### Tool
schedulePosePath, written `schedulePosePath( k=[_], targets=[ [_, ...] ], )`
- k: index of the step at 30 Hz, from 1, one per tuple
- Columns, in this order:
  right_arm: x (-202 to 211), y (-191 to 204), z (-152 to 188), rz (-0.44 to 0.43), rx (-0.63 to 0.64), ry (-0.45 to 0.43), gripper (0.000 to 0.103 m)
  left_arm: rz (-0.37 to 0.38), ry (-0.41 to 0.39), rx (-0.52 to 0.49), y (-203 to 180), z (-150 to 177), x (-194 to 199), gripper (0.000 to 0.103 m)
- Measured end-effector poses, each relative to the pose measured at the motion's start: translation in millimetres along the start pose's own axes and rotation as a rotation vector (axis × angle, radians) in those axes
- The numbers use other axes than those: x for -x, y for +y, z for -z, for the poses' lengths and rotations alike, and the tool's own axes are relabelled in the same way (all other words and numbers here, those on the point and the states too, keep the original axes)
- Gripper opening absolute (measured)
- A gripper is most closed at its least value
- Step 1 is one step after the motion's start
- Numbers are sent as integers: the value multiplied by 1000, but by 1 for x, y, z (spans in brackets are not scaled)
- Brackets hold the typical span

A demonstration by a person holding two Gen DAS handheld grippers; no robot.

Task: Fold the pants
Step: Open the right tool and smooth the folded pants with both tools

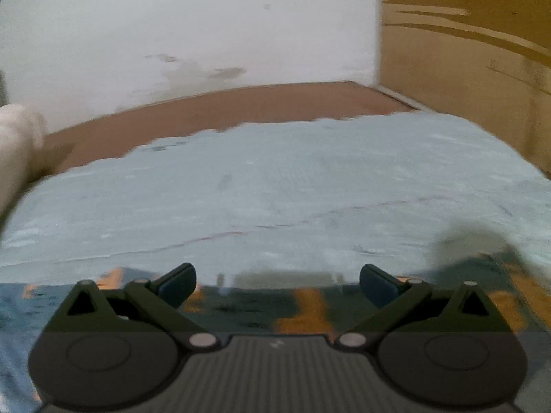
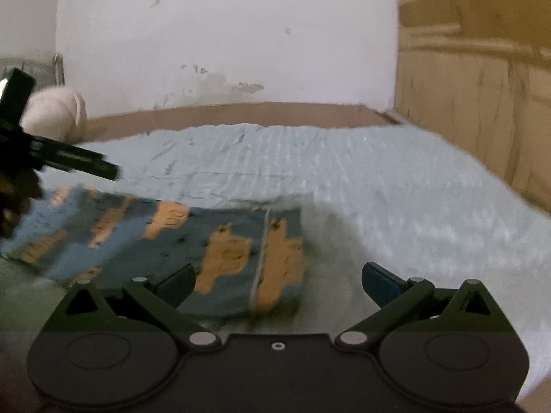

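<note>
The pants (image 2: 220, 251) are blue with orange figures and lie folded flat on a pale blue bed cover (image 2: 378, 186). In the right wrist view they fill the lower left, with a seam running along their right end. My right gripper (image 2: 277, 284) hangs above that end, open wide, nothing between its fingers. In the left wrist view only a strip of the pants (image 1: 303, 306) shows under my left gripper (image 1: 277, 284), which is also open and empty. The left gripper (image 2: 110, 170) also appears at the left edge of the right wrist view, above the pants.
A brown bed frame (image 1: 213, 113) edges the far side of the cover, with a stained white wall (image 1: 193, 27) behind. A tan wooden cabinet (image 2: 475, 103) stands on the right. A whitish rolled bundle (image 2: 58, 110) lies at the far left.
</note>
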State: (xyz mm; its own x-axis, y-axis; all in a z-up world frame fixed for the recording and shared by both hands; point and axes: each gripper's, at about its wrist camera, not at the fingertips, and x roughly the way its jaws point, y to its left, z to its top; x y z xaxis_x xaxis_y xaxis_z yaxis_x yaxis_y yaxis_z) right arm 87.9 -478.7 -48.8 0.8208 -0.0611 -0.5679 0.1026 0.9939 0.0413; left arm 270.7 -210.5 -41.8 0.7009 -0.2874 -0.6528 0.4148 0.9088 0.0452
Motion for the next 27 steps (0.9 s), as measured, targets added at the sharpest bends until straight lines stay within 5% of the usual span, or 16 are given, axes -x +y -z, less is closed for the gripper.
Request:
schedulePosePath(
  k=[5, 12, 20, 27],
  targets=[
    [17, -1, 16, -20, -122, 41, 102, 44, 25, -64, -36, 7, -6, 103],
    [30, -2, 26, -161, -241, 61, 101, 77, 54, -148, -72, 19, -17, 103],
    [2, -7, 18, -131, -353, 94, 81, 37, 103, -281, -88, 26, -44, 103],
    [-7, -11, 23, -120, -506, 42, 80, 103, 92, -265, -89, 8, -35, 103]
  ],
)
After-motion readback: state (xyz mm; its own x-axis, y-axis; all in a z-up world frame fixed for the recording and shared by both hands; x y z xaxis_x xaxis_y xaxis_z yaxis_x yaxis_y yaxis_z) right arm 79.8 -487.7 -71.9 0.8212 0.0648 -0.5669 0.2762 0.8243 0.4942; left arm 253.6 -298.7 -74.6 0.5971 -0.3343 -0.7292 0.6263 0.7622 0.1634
